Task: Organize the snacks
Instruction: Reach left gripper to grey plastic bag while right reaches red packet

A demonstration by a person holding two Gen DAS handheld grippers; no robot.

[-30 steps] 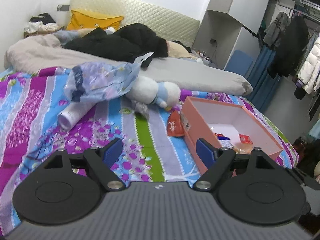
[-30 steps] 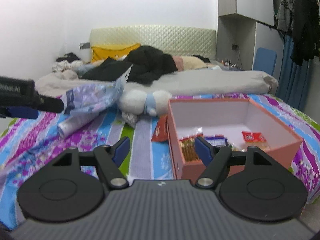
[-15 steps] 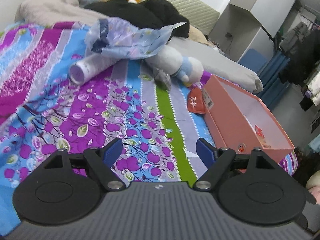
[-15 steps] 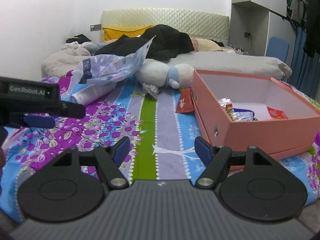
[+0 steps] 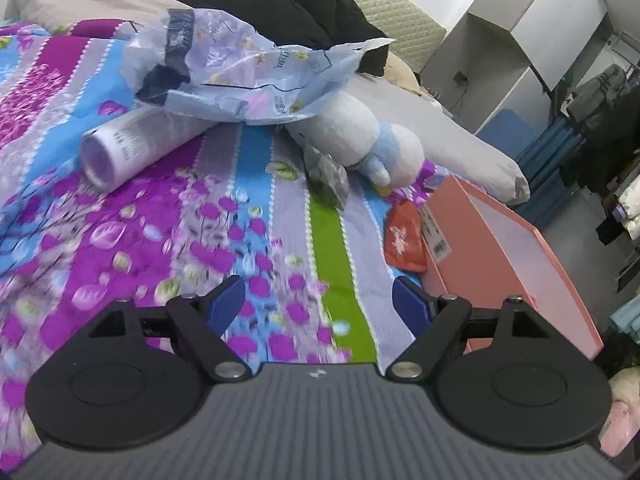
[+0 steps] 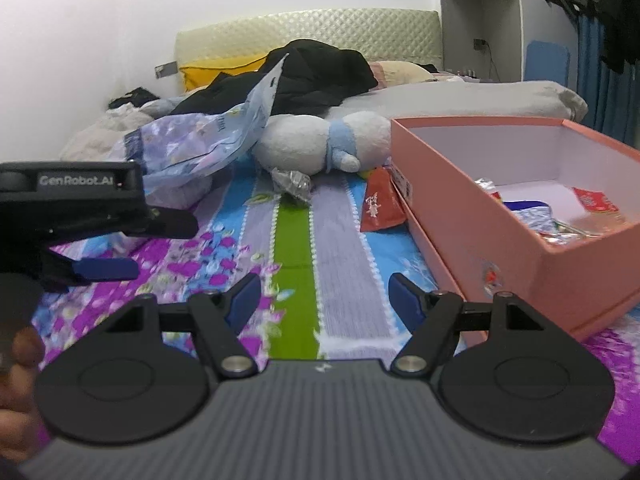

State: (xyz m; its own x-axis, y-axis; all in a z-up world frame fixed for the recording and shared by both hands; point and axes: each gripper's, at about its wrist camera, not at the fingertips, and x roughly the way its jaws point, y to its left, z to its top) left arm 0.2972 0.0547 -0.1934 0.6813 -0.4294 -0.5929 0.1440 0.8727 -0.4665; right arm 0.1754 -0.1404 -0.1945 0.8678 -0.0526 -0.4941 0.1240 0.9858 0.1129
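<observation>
A pink cardboard box (image 6: pixel 460 216) (image 5: pixel 508 240) stands on the right of the bed with several wrapped snacks (image 6: pixel 532 216) inside. A red snack packet (image 5: pixel 404 240) (image 6: pixel 378 202) leans against its left wall. A crumpled silvery wrapper (image 5: pixel 330 176) (image 6: pixel 292 180) lies just beyond, by a plush toy. My left gripper (image 5: pixel 320 304) hovers low over the bedspread, open and empty; the right wrist view shows it from the side at the left edge (image 6: pixel 132 244). My right gripper (image 6: pixel 322 296) is open too, nothing between its fingers, short of the red packet.
A large bluish plastic bag (image 5: pixel 240 68) lies over a white cylindrical bottle (image 5: pixel 132 148) at the back left. A white and blue plush toy (image 5: pixel 360 140) sits behind the wrapper. Dark clothes and pillows fill the head of the bed. A hand (image 6: pixel 20 360) shows at lower left.
Both grippers have dropped lower and moved forward over the bedspread; the bag, toy and red packet now look closer. Their jaws have stayed as wide as before.
</observation>
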